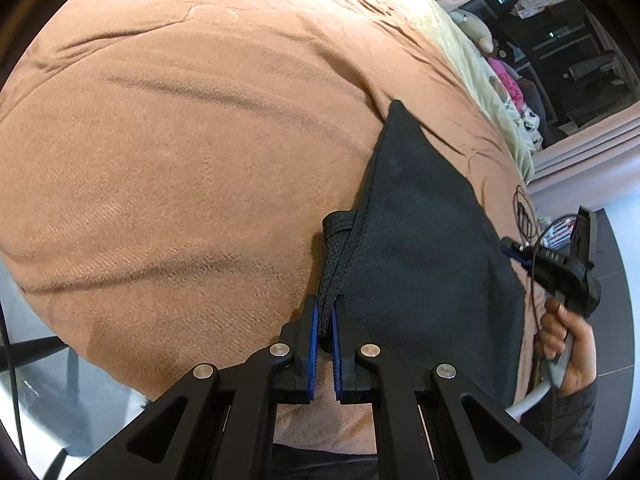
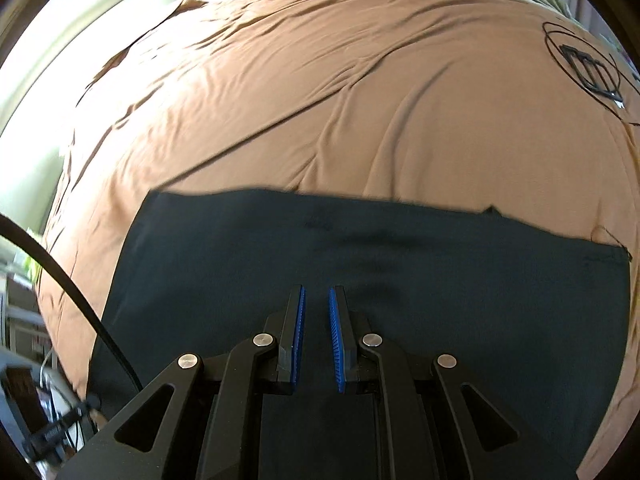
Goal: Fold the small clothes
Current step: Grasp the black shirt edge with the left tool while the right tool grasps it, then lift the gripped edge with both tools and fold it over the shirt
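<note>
A black garment (image 1: 420, 232) lies spread on a brown blanket (image 1: 180, 140) over a bed. My left gripper (image 1: 325, 304) is shut on the garment's bunched waistband edge, with black fabric pinched between the blue pads. In the right wrist view the same garment (image 2: 360, 264) lies flat and wide below my right gripper (image 2: 317, 294). Its jaws stand a little apart just above the cloth, with nothing between the blue pads. The right gripper also shows in the left wrist view (image 1: 568, 264), held in a hand at the garment's far side.
The brown blanket (image 2: 320, 100) bears a black drawn emblem (image 2: 588, 68) at the far right. A pale green sheet (image 1: 472, 60) and soft toys (image 1: 508, 88) lie along the bed's edge. A black cable (image 2: 60, 280) crosses the lower left.
</note>
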Demonstrator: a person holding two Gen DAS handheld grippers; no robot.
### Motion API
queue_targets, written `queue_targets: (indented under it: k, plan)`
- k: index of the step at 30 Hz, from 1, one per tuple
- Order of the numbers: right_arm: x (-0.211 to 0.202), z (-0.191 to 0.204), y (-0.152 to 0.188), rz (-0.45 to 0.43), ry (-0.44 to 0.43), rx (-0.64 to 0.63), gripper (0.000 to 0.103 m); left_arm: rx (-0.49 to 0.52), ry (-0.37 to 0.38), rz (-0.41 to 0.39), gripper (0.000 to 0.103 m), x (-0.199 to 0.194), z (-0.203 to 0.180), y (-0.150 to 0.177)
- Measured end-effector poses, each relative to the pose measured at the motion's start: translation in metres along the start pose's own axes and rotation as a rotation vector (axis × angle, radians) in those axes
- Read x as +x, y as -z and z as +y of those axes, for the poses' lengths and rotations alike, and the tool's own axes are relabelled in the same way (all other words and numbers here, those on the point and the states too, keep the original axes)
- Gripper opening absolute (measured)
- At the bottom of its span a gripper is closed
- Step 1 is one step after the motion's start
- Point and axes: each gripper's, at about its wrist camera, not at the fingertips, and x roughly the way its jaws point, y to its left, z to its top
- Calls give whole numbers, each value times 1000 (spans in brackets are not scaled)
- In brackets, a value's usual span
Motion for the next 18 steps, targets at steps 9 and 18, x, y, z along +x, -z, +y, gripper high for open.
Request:
queue_targets:
  k: [9, 18]
  plan:
    - [-17, 23, 42, 67, -6, -50, 9, 20, 90, -22, 5, -19, -11, -7]
    - [-27, 43, 73, 113, 9, -107, 9, 77, 152, -42, 5, -33, -37, -18]
